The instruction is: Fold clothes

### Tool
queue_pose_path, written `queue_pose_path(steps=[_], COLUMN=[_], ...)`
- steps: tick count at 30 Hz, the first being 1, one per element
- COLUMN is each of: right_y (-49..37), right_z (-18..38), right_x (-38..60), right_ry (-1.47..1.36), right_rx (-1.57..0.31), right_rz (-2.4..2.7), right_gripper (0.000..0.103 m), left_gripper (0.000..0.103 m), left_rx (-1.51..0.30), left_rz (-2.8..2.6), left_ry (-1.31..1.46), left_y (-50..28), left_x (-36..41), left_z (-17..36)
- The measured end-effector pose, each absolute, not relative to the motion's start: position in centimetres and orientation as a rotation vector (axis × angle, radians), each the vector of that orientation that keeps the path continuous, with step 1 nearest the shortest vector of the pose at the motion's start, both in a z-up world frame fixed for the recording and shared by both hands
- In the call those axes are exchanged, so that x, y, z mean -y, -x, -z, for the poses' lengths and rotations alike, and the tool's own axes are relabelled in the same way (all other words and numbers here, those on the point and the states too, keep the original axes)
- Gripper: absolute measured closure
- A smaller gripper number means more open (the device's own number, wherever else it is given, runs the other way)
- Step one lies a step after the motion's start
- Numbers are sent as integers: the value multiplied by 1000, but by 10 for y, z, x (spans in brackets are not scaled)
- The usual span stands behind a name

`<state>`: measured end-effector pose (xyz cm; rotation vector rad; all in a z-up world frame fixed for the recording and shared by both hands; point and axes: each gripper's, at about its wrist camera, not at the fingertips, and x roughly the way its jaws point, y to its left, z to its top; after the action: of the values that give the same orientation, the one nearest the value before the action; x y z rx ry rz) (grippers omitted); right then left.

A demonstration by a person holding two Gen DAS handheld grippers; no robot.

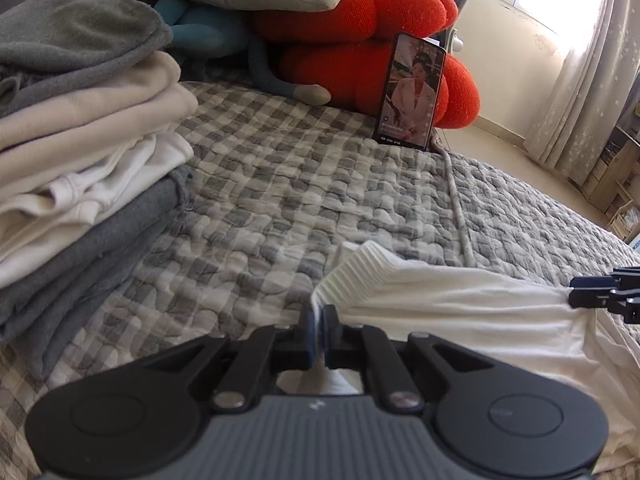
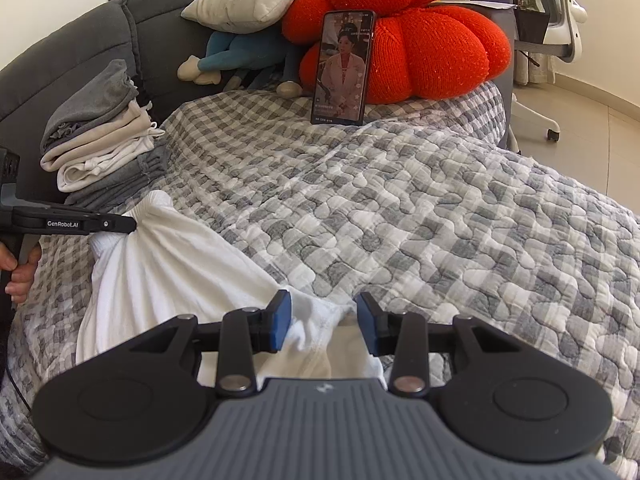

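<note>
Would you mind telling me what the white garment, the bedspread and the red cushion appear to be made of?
White garment: soft cotton-like knit, matte; its cuff is ribbed where the left gripper pinches it.
Bedspread: quilted woven fabric, grey-and-white check, puffed between wavy stitch lines.
Red cushion: chunky knit, probably yarn over stuffing, with a fuzzy looped surface.

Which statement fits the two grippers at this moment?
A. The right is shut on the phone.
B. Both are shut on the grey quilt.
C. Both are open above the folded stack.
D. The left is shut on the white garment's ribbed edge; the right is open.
D: the left gripper pinches the ribbed edge of the white garment, while the right gripper has its blue pads apart over the cloth.
</note>
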<state>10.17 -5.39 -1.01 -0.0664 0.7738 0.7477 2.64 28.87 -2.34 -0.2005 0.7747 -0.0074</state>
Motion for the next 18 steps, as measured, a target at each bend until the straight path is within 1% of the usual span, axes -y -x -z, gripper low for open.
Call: queue_pose_path(steps=[1, 2, 3, 5, 8, 15, 18], right_y=[-102, -101, -101, -102, -103, -86, -79], right_z=[8, 6, 3, -1, -5, -11, -14], right_x=[56, 57, 60, 67, 72, 95, 113], right_ry=[62, 57, 42, 11, -19, -22, -22], right_rx=[-771, -768, -763, -762, -774, -780, -779], right_rz=[-746, -745, -747, -748, -751, -725, -677], right_gripper=[62, 62, 62, 62, 62, 62, 62], left_gripper=[94, 85, 72, 64, 61, 61, 61], left_rx=[-771, -771, -772, -760, -732, -654, -648], left_rz=[17, 28, 39, 46, 51, 88, 152], left_ry=[200, 199, 198, 184, 193, 148, 109], left_y=[-27, -28, -29, -29, -30, -20, -17], left_x=[-288, -286, -284, -280, -278, -257, -239], left_z=[22, 21, 20, 18, 12, -9, -15])
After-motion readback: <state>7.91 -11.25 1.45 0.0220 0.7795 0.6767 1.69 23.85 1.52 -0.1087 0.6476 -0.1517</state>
